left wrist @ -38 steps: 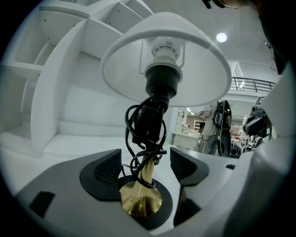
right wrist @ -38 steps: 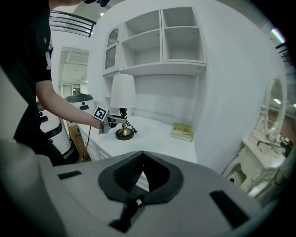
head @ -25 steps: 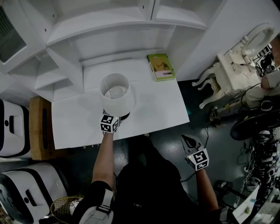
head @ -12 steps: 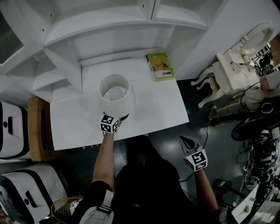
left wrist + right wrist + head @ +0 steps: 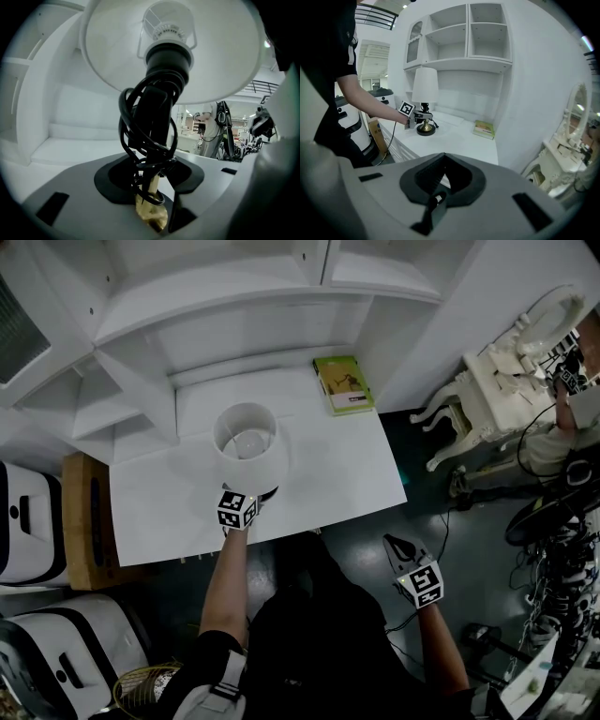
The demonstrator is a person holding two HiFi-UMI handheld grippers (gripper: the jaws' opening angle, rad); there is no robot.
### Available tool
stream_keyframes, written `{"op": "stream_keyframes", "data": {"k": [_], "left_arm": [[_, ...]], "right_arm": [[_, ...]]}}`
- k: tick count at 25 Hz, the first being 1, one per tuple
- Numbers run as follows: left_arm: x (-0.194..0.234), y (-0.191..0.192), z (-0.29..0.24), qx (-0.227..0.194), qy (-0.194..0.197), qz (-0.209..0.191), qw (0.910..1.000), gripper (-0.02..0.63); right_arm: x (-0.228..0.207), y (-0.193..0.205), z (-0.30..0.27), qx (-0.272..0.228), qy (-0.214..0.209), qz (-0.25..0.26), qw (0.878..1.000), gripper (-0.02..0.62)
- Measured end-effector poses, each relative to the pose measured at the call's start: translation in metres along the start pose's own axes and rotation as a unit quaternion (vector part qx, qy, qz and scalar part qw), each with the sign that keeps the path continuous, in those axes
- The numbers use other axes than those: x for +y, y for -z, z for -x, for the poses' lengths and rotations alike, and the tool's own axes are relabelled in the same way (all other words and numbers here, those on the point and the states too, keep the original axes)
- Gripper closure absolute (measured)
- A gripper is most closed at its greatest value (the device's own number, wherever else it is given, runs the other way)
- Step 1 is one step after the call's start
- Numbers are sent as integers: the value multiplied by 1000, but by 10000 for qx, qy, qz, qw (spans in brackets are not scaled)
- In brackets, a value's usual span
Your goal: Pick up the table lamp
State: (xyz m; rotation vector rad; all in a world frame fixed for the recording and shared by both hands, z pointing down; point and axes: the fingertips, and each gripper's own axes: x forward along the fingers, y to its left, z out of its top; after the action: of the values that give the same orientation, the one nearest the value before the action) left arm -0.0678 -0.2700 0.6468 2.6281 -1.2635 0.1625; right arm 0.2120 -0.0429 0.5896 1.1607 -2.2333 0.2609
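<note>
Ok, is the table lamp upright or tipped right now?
Upright. In the right gripper view the table lamp stands straight on its round base, which sits flat on the white desk, with the shade on top.

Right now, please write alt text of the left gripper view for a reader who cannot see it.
The left gripper, whose jaws have just been closing, holds the table lamp by its brass stem, wound with black cord, seen from under its white shade.

Black short-sleeved top (image 5: 319,643). Left gripper (image 5: 249,493), right gripper (image 5: 396,545): grey shells, black insets (each carries a black-and-white marker cube (image 5: 236,510)).
</note>
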Motion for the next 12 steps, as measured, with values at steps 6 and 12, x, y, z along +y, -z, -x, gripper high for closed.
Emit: {"op": "stream_keyframes", "data": {"k": [6,12], "left_arm": [[-2,-13,3,-101,-37,-150,9998,442],[-3,-21,9,-200,-172,-247,9993,453]], "right_arm": [[5,6,-1,13,-63,-26,10000,588],[4,9,0,19,-94,-46,9999,588]]}}
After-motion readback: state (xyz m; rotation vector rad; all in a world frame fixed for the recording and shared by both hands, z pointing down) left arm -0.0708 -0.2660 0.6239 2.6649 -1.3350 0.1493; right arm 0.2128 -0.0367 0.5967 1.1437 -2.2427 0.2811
